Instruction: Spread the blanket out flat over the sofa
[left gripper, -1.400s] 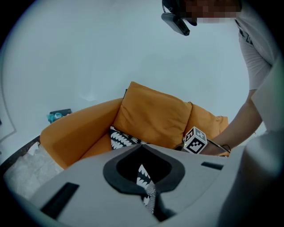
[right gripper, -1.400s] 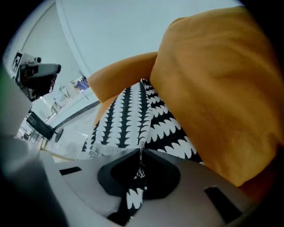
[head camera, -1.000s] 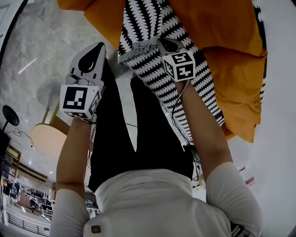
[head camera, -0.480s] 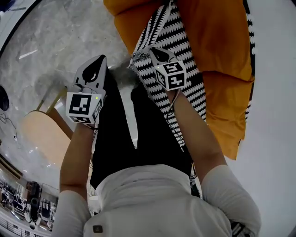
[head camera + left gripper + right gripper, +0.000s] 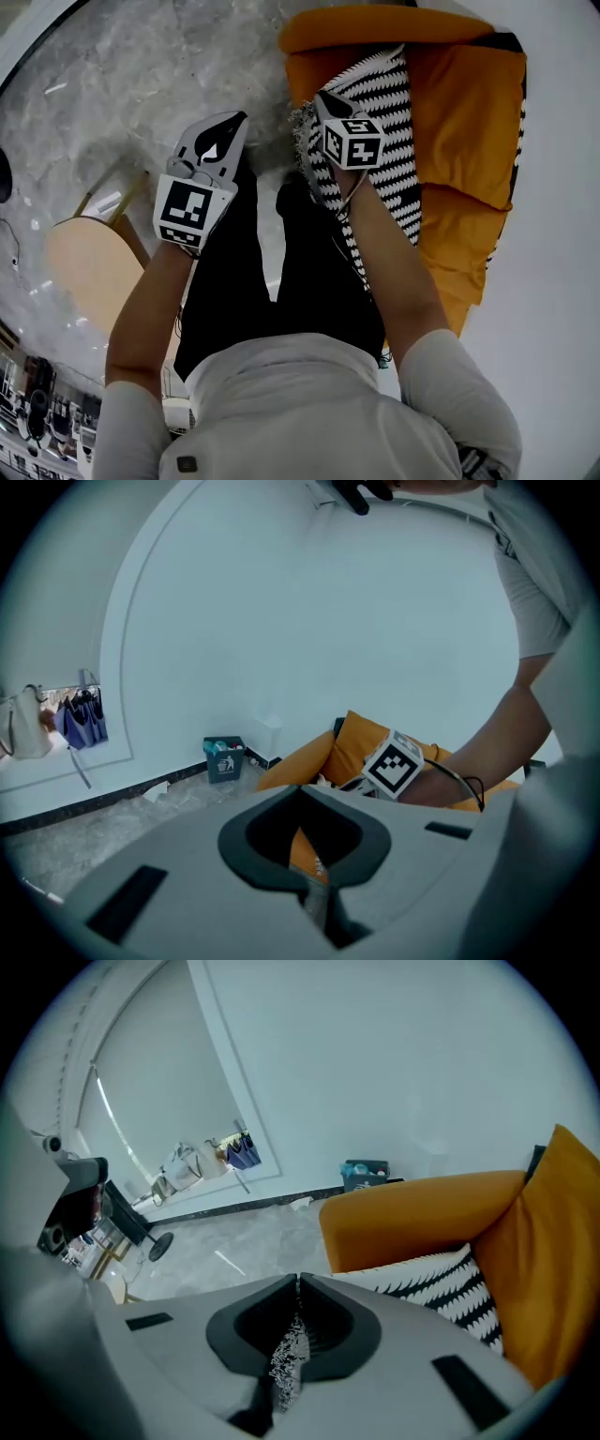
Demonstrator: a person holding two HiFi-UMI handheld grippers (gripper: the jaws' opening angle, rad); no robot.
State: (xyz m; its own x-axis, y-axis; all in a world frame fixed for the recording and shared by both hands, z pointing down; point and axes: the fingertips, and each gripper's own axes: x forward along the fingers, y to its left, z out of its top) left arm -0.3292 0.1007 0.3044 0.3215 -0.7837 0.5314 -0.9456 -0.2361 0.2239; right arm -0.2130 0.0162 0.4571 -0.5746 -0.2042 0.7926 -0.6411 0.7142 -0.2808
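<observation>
Right gripper (image 5: 325, 97) pinches the blanket (image 5: 380, 94) by its fringe over the sofa (image 5: 469, 112); left gripper (image 5: 232, 120), jaws together and empty, hangs left above the floor (image 5: 131, 75).

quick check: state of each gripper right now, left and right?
Left gripper: closed, nothing clearly held.
Right gripper: closed on the blanket edge.

Bright, even indoor light in head view, white glare streaks on marble floor (image 5: 141, 75) upper left, strong fisheye bending with dark corners, gripper views cooler, bluish, blanket (image 5: 286, 1363) fringe blurred at lower centre.
</observation>
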